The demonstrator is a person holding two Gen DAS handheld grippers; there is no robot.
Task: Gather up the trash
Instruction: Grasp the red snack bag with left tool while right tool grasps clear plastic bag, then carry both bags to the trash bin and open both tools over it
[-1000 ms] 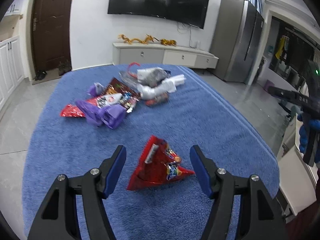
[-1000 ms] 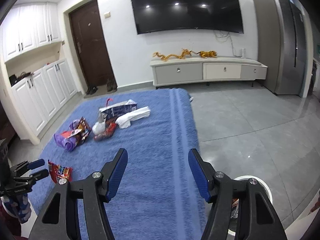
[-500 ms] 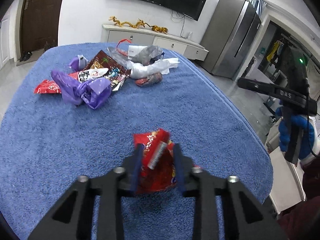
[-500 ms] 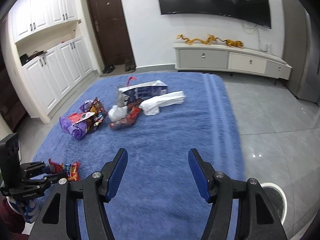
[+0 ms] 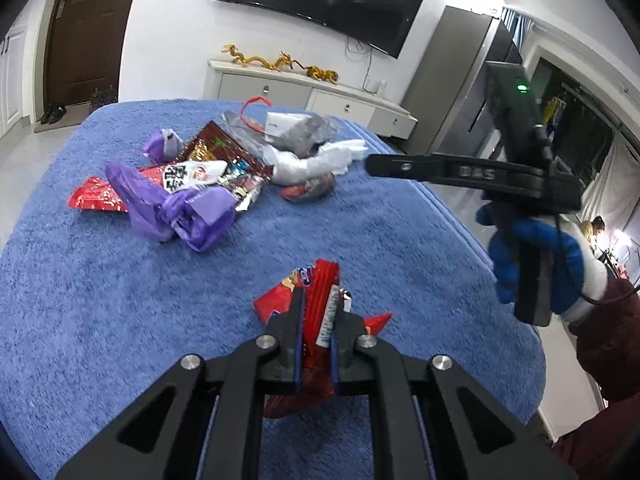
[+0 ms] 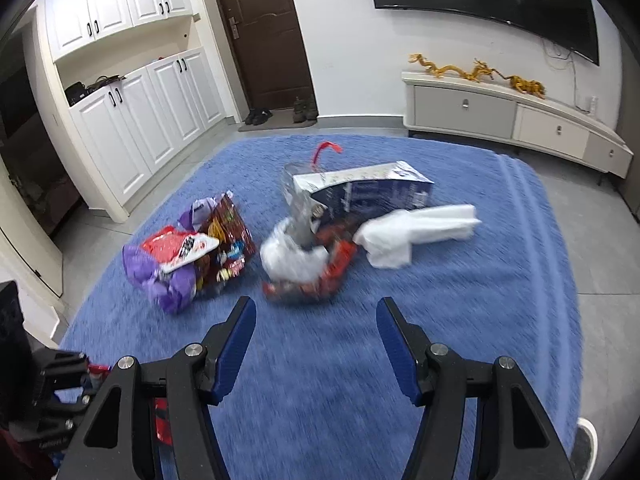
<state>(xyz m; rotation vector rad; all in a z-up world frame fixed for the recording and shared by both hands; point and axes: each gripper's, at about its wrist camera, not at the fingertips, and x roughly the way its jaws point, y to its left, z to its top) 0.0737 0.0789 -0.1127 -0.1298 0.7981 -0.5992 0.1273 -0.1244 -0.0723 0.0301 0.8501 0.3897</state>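
My left gripper [image 5: 320,300] is closing, and its pads press on a red snack wrapper [image 5: 316,280] that stands crumpled up off the blue rug [image 5: 100,320]. Farther back lies a trash heap: a purple bag [image 5: 180,208], foil wrappers [image 5: 216,152], a white plastic bag [image 6: 416,232], a blue and white carton [image 6: 368,192] and a small red wrapper [image 6: 324,280]. My right gripper [image 6: 316,306] stands open over bare rug, just short of that small red wrapper, with nothing between its fingers. It also shows side-on at the right of the left wrist view.
The rug [image 6: 480,320] lies on grey floor tiles [image 6: 600,280]. White cabinets [image 6: 132,120] and a brown door [image 6: 264,32] stand at the left, and a low console [image 6: 500,112] at the back. A blue-gloved hand [image 5: 536,256] holds the right gripper. A white round rim [image 6: 586,440] shows at the lower right.
The left jaws have closed on the red snack wrapper and crumpled it upright. The right gripper has swung from the rug's right side toward the trash heap and lower.
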